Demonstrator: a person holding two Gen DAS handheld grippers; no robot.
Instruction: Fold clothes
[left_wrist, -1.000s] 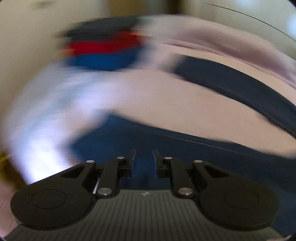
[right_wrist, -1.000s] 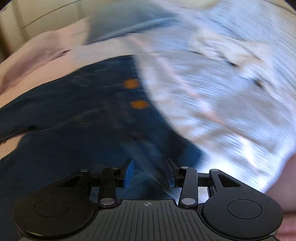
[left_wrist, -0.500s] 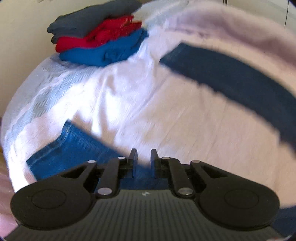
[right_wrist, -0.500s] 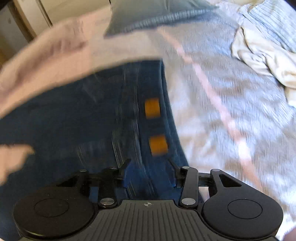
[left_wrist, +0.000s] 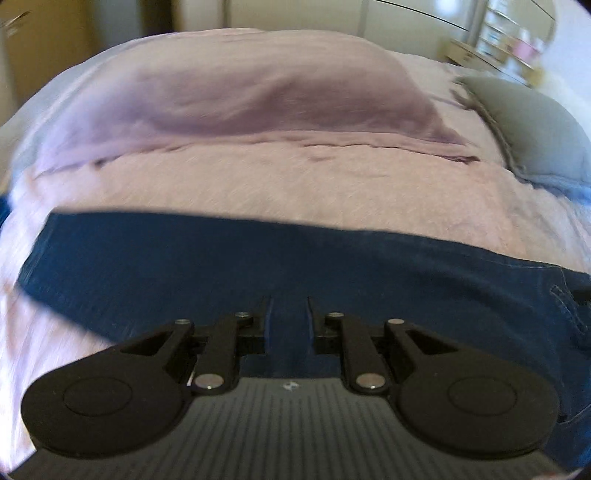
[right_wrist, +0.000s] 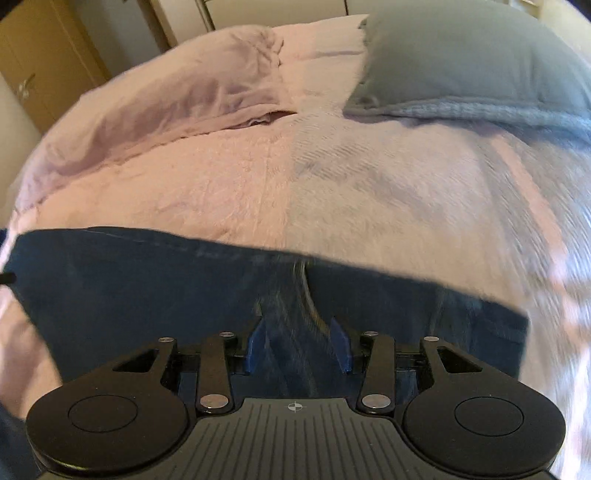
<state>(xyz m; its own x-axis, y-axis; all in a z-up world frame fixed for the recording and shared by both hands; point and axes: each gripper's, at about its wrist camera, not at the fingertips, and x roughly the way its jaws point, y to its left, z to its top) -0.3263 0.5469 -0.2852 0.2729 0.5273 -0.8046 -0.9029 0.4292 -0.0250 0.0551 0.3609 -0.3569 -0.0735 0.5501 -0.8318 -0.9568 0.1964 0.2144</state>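
Both grippers grasp the jeans (left_wrist: 229, 266): the left gripper (left_wrist: 287, 314) is nearly closed on denim, the right gripper (right_wrist: 297, 332) wider, pinching bunched cloth. They lie as a long band across the bed (right_wrist: 258, 184), so folding looks unfinished. Beyond the jeans' far edge lies open bedspread, up to the pillow (right_wrist: 461, 59).

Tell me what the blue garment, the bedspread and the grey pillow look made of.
Blue garment: looks like denim, a dark matte blue with a stitched seam along its edge. Bedspread: pale pink woven cloth, likely cotton, with a fine crinkled, matte texture. Grey pillow: smooth matte fabric cover; the fibre cannot be told. Motion blur softens the weave in places.
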